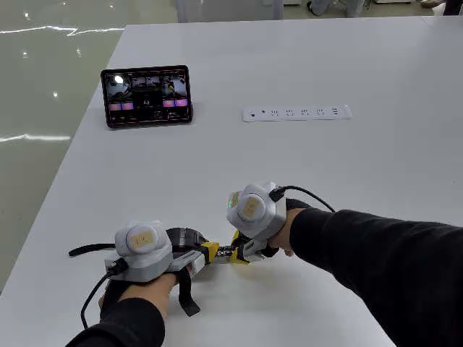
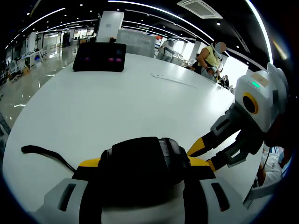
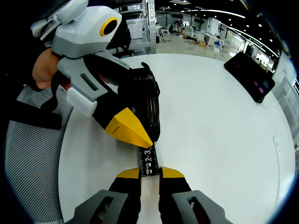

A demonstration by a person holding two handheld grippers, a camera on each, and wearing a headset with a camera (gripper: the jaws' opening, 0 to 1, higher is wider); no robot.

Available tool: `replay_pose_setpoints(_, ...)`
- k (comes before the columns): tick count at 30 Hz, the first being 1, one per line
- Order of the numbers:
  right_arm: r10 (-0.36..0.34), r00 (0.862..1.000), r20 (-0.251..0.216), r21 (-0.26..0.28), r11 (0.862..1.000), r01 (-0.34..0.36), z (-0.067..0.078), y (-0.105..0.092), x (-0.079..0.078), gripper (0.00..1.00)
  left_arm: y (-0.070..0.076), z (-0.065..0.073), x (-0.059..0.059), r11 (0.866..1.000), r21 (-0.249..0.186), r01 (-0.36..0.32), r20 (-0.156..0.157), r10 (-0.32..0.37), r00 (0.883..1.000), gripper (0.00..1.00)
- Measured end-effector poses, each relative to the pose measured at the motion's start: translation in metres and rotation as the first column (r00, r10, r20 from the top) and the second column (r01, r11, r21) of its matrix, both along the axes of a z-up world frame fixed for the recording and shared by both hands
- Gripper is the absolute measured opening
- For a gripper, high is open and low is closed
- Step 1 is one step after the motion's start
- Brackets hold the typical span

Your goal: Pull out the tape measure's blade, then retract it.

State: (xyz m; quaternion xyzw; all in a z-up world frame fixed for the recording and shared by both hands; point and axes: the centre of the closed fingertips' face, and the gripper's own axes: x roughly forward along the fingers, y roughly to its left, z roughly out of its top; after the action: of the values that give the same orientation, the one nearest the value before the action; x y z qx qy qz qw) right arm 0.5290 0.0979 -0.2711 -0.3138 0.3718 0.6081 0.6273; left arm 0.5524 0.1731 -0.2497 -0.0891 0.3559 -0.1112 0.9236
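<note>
**Fingers (image 3: 174, 173) pinch blade end; case clamped**

Right gripper (image 3: 149, 173): yellow-tipped fingers closed on the end of the dark metal blade (image 3: 147, 158). Only a short length is out. Pale numerals "2 3" read on it.

Left gripper (image 2: 145, 162): fingers narrowed around the round black tape measure (image 2: 140, 161) with yellow trim, at the near edge of the white table (image 1: 325, 166). Its black wrist strap (image 2: 42, 151) lies on the table.

Far side: propped black tablet (image 1: 147, 95), screen lit, writing too small to read; flat white power strip (image 1: 296, 113).
</note>
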Motion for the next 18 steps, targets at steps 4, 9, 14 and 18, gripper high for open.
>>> replay_pose_setpoints(4,-0.001,1.000,-0.002,0.006,1.000,0.001,-0.0001,0.0021,-0.0001,0.10,-0.0001,0.0000,0.0001,1.000,-0.001,0.001,-0.001,-0.001,1.000,0.65)
replay_pose_setpoints(9,-0.013,1.000,-0.015,0.013,1.000,0.013,0.0000,0.0035,-0.0001,0.10,0.0001,0.0001,-0.0003,1.000,-0.003,0.001,-0.001,-0.001,1.000,0.65)
replay_pose_setpoints(14,-0.025,0.999,-0.021,0.020,0.999,0.025,0.0001,0.0056,-0.0002,0.10,-0.0003,-0.0001,-0.0005,1.000,-0.006,0.001,-0.003,-0.001,1.000,0.65)
replay_pose_setpoints(18,-0.033,0.999,-0.027,0.027,0.999,0.034,0.0002,0.0079,0.0001,0.10,-0.0007,-0.0002,-0.0004,1.000,-0.007,0.001,-0.005,-0.001,1.000,0.65)
